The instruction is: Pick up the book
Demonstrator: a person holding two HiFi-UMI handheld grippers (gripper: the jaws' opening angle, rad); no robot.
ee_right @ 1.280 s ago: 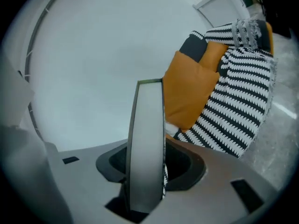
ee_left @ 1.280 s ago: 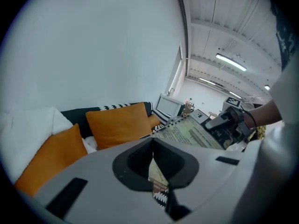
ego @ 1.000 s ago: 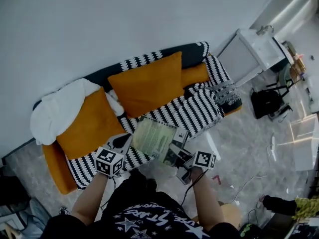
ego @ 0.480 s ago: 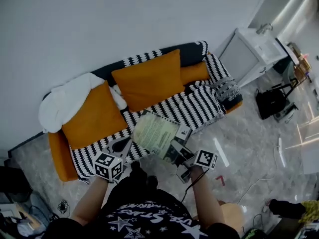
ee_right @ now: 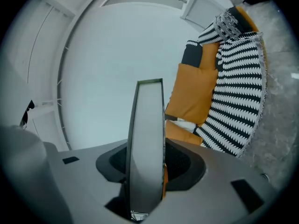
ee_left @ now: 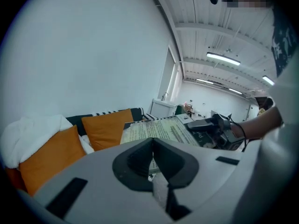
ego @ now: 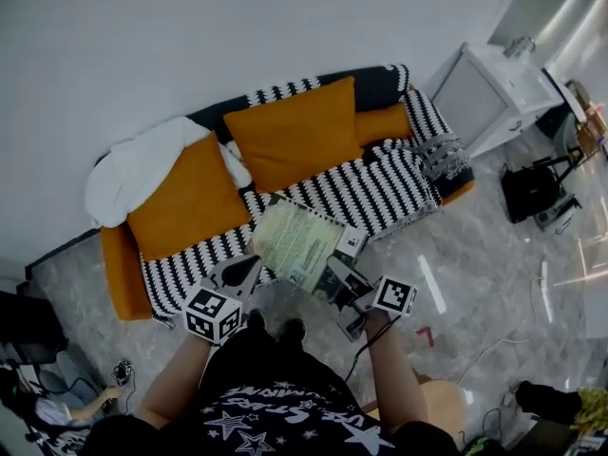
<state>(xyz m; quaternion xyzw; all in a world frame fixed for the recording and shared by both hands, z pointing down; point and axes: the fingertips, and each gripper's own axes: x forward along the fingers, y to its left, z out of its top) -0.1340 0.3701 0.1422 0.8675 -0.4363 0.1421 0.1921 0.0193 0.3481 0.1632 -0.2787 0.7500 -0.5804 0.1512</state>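
1. The book (ego: 296,243) is off every surface. It hangs in the air in front of the person, over the front edge of the sofa (ego: 128,283) and the floor (ego: 475,274).
2. The right tool (ego: 328,275) has hold of it. In the right gripper view the book stands edge-on between the jaws, which are closed on its near end, so the grip sits at one short side only.
3. The left tool (ego: 249,266) carries nothing. Its jaws are drawn together, with only a thin slit between them, and the book shows beyond them rather than inside them.
4. The relation that matters is this: in the head view the book's long axis runs from the right tool up and to the left, toward the striped throw (ego: 380,193) and the orange cushions (ego: 294,131).
5. The free, unsupported end therefore lies just ahead of the left tool's tip and slightly to its right, near it but apart.
6. The pick-up itself looks done. If a second grip is wanted, the left tool is the nearer one, and it would have to open before reaching the free edge.
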